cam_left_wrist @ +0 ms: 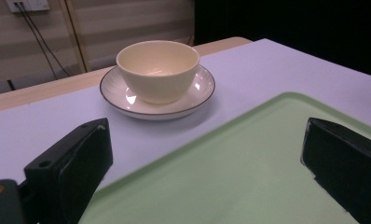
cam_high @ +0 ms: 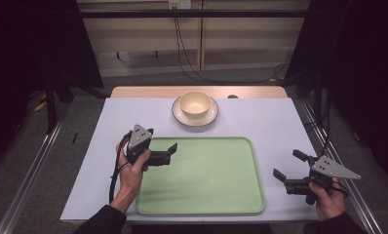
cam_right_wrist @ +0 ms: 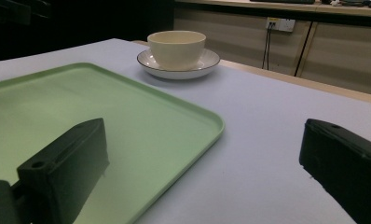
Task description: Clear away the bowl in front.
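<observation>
On the left, the left hand (cam_high: 132,170) holds the left gripper (cam_high: 171,150). Its jaws are wide apart and hold nothing. It hangs over the 9 o'clock edge of the flat, pale green plastic tray (cam_high: 206,195). In the left gripper view the jaws frame the tray's corner (cam_left_wrist: 249,154).

The tray lies in the middle of the lilac table top (cam_high: 275,117). At 12 o'clock from the tray sits the small, round cream bowl (cam_high: 195,104). It stands upright in the white saucer with a dark rim (cam_high: 178,113), near the tray but not touching it.

On the right, at 3 o'clock from the tray, the right hand (cam_high: 328,197) holds the right gripper (cam_high: 289,165). Its jaws are wide apart too and hold nothing. It is just beside the tray's edge, over the table.
</observation>
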`<control>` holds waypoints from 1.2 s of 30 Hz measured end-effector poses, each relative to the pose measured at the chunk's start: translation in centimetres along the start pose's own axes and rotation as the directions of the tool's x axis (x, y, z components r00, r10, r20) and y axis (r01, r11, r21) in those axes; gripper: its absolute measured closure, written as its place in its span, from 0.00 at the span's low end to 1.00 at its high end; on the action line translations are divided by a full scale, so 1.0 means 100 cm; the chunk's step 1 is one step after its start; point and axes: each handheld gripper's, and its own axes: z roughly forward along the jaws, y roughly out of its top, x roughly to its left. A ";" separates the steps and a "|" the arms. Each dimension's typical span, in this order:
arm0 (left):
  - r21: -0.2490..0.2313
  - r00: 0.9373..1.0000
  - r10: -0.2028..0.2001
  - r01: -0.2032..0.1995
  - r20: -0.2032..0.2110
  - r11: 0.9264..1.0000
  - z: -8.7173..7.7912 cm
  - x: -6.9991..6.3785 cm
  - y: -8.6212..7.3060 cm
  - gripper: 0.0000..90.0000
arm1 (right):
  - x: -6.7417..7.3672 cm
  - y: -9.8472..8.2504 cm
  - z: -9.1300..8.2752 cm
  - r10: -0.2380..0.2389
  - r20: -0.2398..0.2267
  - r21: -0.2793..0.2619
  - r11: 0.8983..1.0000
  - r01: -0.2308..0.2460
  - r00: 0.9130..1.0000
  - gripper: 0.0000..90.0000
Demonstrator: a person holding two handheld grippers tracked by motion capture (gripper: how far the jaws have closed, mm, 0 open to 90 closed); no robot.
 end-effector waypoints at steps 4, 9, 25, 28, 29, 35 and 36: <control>0.000 1.000 0.006 -0.006 0.004 1.000 0.012 0.004 0.000 0.03 | 0.000 0.000 0.000 0.004 -0.001 -0.001 1.000 -0.004 1.000 0.01; 0.013 1.000 0.014 -0.014 0.019 1.000 0.021 0.007 0.000 0.05 | -0.001 0.001 -0.002 0.007 0.002 -0.008 1.000 -0.007 1.000 0.01; 0.022 0.997 0.072 -0.072 0.035 0.997 0.054 0.018 0.017 0.06 | 0.000 0.000 -0.001 0.005 -0.010 -0.010 1.000 -0.006 1.000 0.01; 0.034 0.999 0.037 -0.038 0.033 0.999 0.060 0.023 0.021 0.07 | -0.001 0.000 -0.001 0.006 -0.007 -0.016 1.000 -0.006 1.000 0.01; 0.034 0.999 0.037 -0.038 0.033 0.999 0.060 0.023 0.021 0.07 | -0.001 0.000 -0.001 0.006 -0.007 -0.016 1.000 -0.006 1.000 0.01; 0.057 0.999 0.038 -0.039 0.008 0.998 0.072 0.032 0.026 0.08 | -0.001 0.000 -0.001 -0.004 -0.004 -0.021 1.000 0.004 1.000 0.01; 0.062 0.999 0.036 -0.036 0.013 0.997 0.075 0.034 0.028 0.08 | -0.001 0.000 -0.001 -0.001 -0.006 -0.017 1.000 0.001 1.000 0.01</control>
